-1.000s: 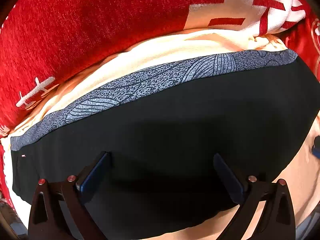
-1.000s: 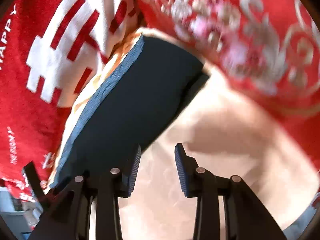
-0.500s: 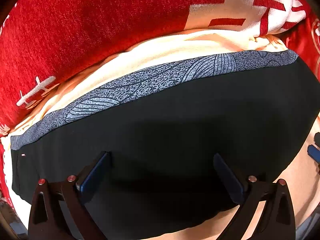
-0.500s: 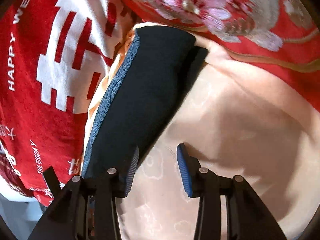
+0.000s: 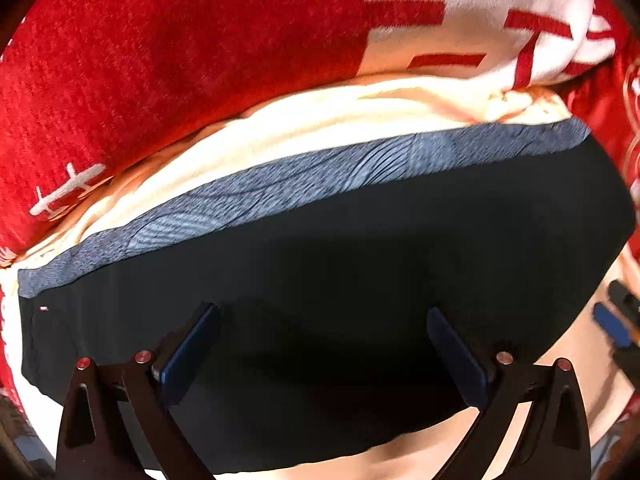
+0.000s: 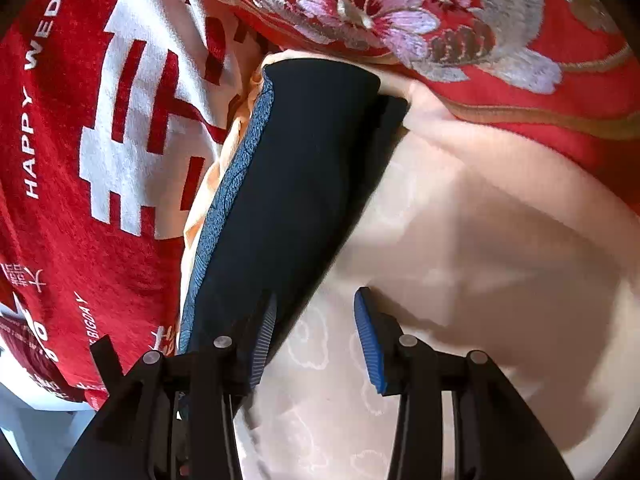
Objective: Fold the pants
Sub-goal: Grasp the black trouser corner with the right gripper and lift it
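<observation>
Pants (image 5: 328,264), black with a patterned grey-blue waistband (image 5: 304,184), lie as a flat folded slab on a cream sheet (image 5: 320,128), red wedding blanket (image 5: 160,60) behind. Left wrist view: left gripper (image 5: 320,344) points steeply down over the black fabric, jaws spread wide, nothing between the pads; whether the tips touch the cloth is hard to tell. Right gripper's blue pad peeks in at the right edge. No containers in this view.

Right wrist view: right gripper (image 6: 316,332) sits at the near end of the pants (image 6: 296,184), jaws partly apart, nothing pinched. Its left finger (image 6: 262,344) overlaps the pants' edge, the right finger (image 6: 370,344) is over the bare sheet (image 6: 480,280). Embroidered red cover (image 6: 440,20) at the top. No containers here either.

To do this step well: probably slide one pad under the end edge, catch all layers together, keep the left gripper steadying the middle, lift evenly so the fold stays square.
</observation>
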`<control>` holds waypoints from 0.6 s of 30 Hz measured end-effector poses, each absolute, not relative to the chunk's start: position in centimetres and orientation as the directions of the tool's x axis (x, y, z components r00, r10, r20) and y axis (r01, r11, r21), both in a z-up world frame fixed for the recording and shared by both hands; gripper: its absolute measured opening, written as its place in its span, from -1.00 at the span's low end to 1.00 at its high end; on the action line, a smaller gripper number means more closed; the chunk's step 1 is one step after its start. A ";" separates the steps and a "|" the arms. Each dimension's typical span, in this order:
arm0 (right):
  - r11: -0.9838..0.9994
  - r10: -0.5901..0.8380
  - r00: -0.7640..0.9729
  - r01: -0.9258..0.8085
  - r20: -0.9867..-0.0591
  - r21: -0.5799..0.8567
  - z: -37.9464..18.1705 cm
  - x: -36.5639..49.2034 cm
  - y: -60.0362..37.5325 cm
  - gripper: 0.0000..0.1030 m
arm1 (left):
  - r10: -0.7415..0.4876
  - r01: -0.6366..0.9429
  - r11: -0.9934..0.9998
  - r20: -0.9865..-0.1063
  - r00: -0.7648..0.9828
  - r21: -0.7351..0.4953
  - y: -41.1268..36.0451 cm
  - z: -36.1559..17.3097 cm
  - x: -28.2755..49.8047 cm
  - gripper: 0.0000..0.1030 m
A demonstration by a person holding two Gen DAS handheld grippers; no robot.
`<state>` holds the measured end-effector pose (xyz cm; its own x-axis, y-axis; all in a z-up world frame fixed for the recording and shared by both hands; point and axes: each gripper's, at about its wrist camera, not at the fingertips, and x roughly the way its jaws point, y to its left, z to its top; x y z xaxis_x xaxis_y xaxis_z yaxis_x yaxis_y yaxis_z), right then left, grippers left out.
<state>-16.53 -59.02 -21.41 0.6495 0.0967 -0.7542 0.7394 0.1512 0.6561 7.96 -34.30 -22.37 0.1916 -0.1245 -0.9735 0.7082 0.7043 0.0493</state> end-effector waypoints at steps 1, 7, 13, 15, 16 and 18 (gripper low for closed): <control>0.148 0.094 0.654 0.737 -0.751 0.660 -21.4 -16.5 -59.2 -0.12 | -0.133 0.710 0.704 -0.973 0.187 0.039 -34.8 -22.3 7.9 1.00; 0.132 0.079 0.680 0.718 -0.729 0.684 -21.7 -16.3 -59.9 -0.12 | -0.125 0.709 0.704 -0.976 0.177 0.038 -36.1 -23.7 7.3 1.00; 0.148 0.009 0.735 0.670 -0.678 0.728 -22.5 -14.3 -61.2 -0.12 | -0.147 0.708 0.705 -0.971 0.188 0.031 -36.0 -23.8 7.4 1.00; 0.144 -0.022 0.739 0.669 -0.673 0.730 -22.6 -13.5 -61.3 -0.12 | -0.147 0.716 0.697 -0.971 0.188 0.033 -36.2 -23.8 7.5 1.00; 0.138 -0.031 0.740 0.669 -0.671 0.731 -22.6 -13.2 -61.3 -0.09 | -0.148 0.720 0.693 -0.971 0.186 0.032 -36.2 -23.9 7.3 1.00; 0.112 -0.029 0.731 0.680 -0.681 0.725 -22.5 -12.7 -61.5 -0.13 | -0.144 0.714 0.699 -0.969 0.200 0.044 -36.2 -23.3 7.6 0.86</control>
